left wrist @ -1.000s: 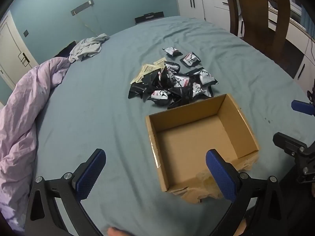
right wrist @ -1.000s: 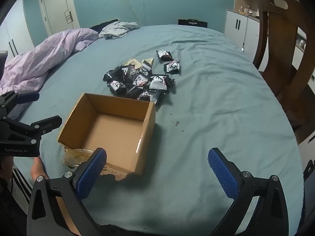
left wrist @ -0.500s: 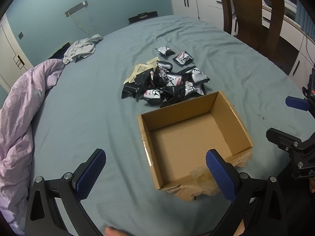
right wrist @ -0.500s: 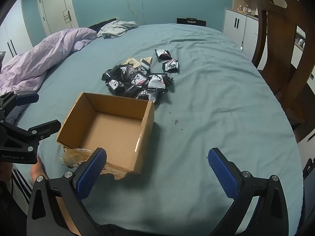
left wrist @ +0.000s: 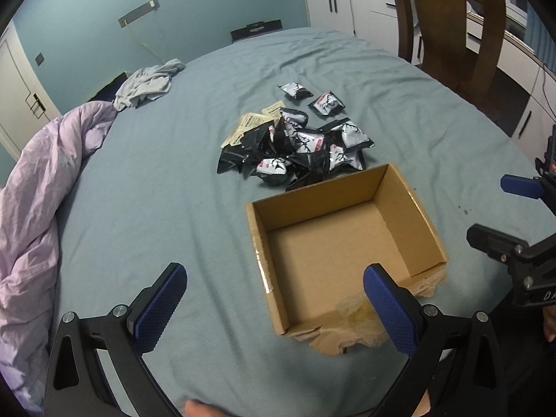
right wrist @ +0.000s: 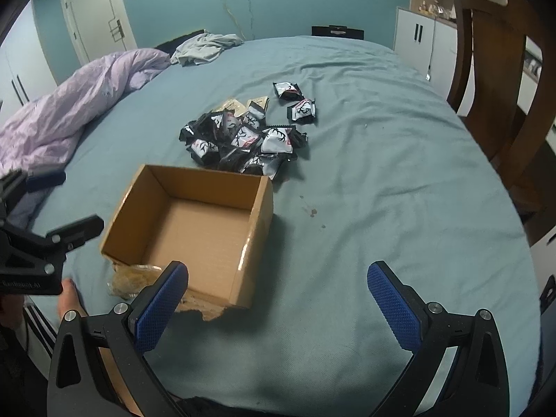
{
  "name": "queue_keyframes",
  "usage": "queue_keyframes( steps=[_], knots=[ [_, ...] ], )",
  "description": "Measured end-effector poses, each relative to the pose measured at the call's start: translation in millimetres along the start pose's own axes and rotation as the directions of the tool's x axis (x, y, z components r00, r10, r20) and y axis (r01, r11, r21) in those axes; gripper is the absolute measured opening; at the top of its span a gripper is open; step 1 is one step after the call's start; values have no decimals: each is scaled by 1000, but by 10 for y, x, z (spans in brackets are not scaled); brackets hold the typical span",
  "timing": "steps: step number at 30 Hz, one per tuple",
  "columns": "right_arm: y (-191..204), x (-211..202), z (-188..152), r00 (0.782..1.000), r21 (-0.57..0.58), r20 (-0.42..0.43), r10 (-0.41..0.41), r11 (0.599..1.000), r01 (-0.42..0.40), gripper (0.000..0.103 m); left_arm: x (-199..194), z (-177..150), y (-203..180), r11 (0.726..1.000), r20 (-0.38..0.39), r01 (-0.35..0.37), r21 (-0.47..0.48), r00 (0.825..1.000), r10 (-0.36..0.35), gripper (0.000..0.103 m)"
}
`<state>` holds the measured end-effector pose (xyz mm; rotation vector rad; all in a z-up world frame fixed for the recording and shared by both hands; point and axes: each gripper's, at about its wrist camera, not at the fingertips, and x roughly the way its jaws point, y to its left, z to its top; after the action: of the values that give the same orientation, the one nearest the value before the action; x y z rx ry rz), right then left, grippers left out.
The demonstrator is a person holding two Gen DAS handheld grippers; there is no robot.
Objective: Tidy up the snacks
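Wide bed [left wrist: 146,208] with a teal sheet, filling most of both views. On its left side, a crumpled lilac duvet [left wrist: 31,215], and at the far corner a grey garment [left wrist: 149,81] in a heap. To the right of the bed, a dark wooden chair [right wrist: 500,80] and behind it white cabinets [left wrist: 347,10].

Near the front edge of the bed, an open cardboard box [left wrist: 431,229], upright, nothing inside, with its front flap torn and lying flat on the sheet. Just behind the far wall of the box, a pile of black and silver snack packets [left wrist: 299,149], some touching the box wall or almost touching; not possible to tell which. Two single packets [left wrist: 326,102] lying a little apart behind the pile, and two beige sachets [left wrist: 250,125] at the left far edge of the pile, partly under it.

Left gripper [left wrist: 274,295] hovering low over the front of the bed, fingers spread wide and grasping nothing, the right blue pad [left wrist: 389,312] over the front part of the box. Right gripper [right wrist: 278,299] likewise released, wide apart, nothing between the pads, the left one [right wrist: 160,305] over the torn front corner of the box, the other over bare sheet.

A few small dark stains [right wrist: 312,212] on the sheet to the right of the box.
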<state>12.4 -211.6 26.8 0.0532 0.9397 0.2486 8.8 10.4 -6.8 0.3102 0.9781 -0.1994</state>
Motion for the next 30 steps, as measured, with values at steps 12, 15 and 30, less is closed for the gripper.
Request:
queue_keyframes(
  steps=[12,15,30],
  knots=[
    [-167,388,308,1000,27,-27,12,1000,-11,103,72,22,177,996,-23,3,-85,1000,-5,103],
    [-141,536,396,1000,-5,-25,-11,1000,11,103,107,26,217,995,-35,3,-105,999,-7,103],
    [-249,1457,1068,997,-8,-39,62,998,-63,103,224,107,211,997,-46,-21,-71,999,18,103]
  ],
)
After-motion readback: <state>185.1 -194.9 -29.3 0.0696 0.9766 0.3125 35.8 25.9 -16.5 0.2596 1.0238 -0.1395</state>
